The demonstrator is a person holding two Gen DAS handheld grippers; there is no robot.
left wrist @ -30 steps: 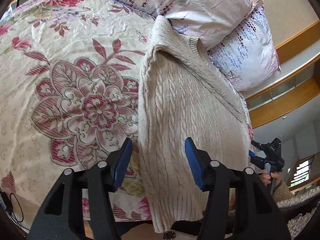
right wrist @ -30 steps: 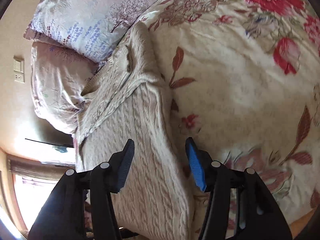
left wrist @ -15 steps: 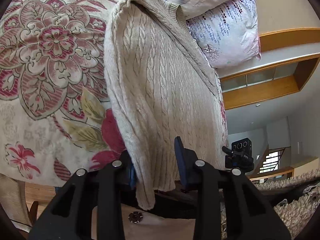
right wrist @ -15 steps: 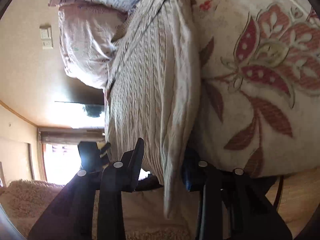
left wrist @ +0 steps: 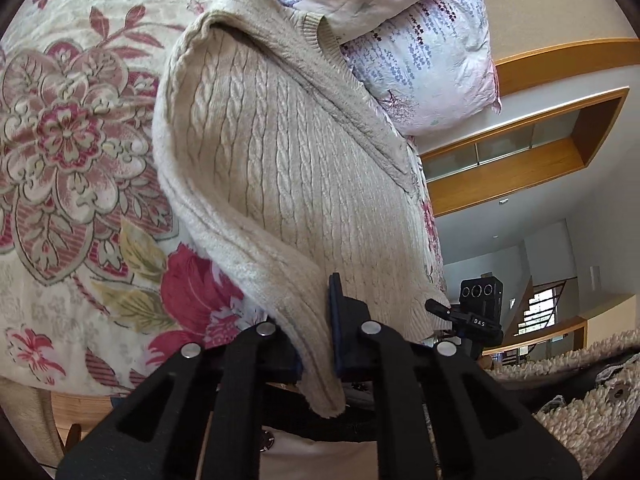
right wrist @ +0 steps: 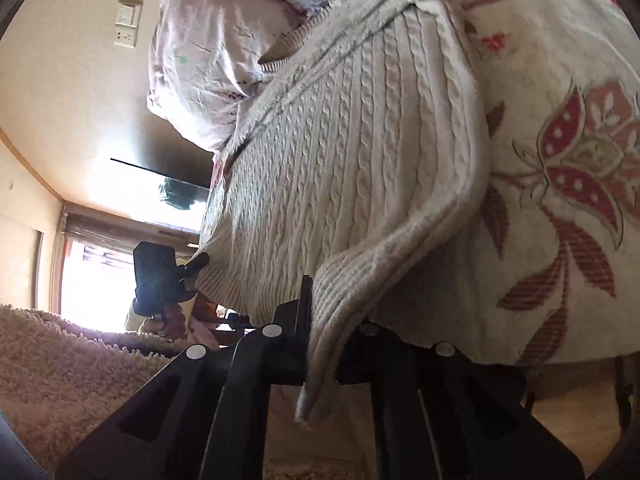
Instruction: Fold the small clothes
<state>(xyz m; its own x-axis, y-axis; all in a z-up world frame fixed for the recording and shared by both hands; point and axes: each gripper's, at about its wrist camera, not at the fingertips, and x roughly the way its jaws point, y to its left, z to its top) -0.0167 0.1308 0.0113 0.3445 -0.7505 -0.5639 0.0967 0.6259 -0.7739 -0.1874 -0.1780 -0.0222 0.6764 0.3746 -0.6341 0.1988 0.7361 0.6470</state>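
Both the left gripper (left wrist: 318,344) and right gripper (right wrist: 324,340) are clamped on the ribbed hem corners of a cream cable-knit sweater (left wrist: 288,168), which lies folded lengthwise on the floral bedspread (left wrist: 80,140), reaching the pillows (left wrist: 420,60).

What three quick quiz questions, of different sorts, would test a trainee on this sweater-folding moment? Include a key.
1. True or false: the left gripper is shut on the hem of the cream cable-knit sweater.
2. Multiple choice: the sweater's collar end lies nearest to A) the pillows, B) the floor, C) a chair.
3. Fill in: the right gripper is shut on the sweater's ____, and the sweater lies on a ____ bedspread.

Key: 1 true; 2 A; 3 hem, floral.
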